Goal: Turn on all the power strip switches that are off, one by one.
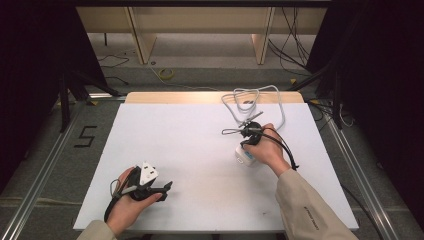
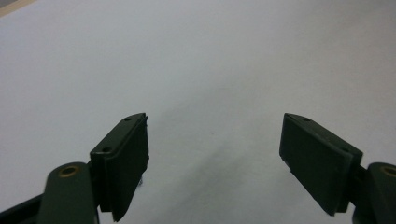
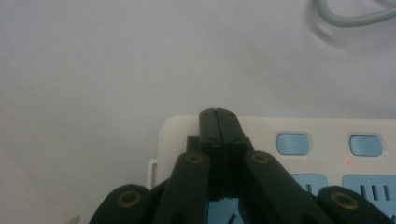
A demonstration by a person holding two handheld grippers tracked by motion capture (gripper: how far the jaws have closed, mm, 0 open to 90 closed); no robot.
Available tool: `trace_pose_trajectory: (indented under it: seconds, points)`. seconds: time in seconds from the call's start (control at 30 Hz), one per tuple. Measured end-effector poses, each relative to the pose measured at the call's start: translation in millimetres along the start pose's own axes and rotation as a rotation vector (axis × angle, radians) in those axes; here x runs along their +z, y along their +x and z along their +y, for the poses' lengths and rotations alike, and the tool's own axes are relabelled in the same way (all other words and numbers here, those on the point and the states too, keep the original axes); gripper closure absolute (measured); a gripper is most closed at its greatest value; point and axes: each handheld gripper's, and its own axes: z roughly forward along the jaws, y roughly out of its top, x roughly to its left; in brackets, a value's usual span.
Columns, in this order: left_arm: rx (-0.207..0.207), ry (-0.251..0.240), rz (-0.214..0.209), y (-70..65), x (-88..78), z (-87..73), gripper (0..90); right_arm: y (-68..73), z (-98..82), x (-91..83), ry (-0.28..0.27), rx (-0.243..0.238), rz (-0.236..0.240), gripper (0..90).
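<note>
Your right gripper, jaws pressed together, sits over the power strip at the table's right; your hand hides most of it. Left gripper spread, near-left.

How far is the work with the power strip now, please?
Done: right hand-held gripper is shut, tips over the power strip near its blue switches. In hand: apparently pressing there; contact unclear. Left: the left hand-held gripper waits open over the bare table.
</note>
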Motion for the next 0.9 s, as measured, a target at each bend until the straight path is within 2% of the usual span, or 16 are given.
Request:
trace_pose_trajectory:
  seconds: [0.1, 0.3, 0.47, 0.53, 0.9]
  points:
    - [0.0, -0.001, 0.0, -0.3, 0.3, 0.2, 24.1, 1.3, -0.1, -1.7, -0.005, 0.001, -0.004, 90.0]
    - [0.001, 0.0, 0.0, -0.6, 0.5, 0.2, 24.1, -2.2, -3.0, -6.4, -0.068, 0.032, 0.001, 90.0]
    - [-0.004, 0.0, -0.015, -3.4, 2.3, 1.4, 24.1, -4.2, -4.4, -13.1, -0.07, 0.036, 0.009, 90.0]
    - [0.005, 0.001, -0.016, -4.7, 2.1, 1.6, 24.1, -4.5, -5.7, -16.0, -0.077, 0.036, 0.007, 90.0]
    - [-0.002, 0.001, -0.012, -3.8, 1.2, 0.8, 24.1, 0.6, -11.7, -19.0, -0.115, 0.032, 0.013, 87.0]
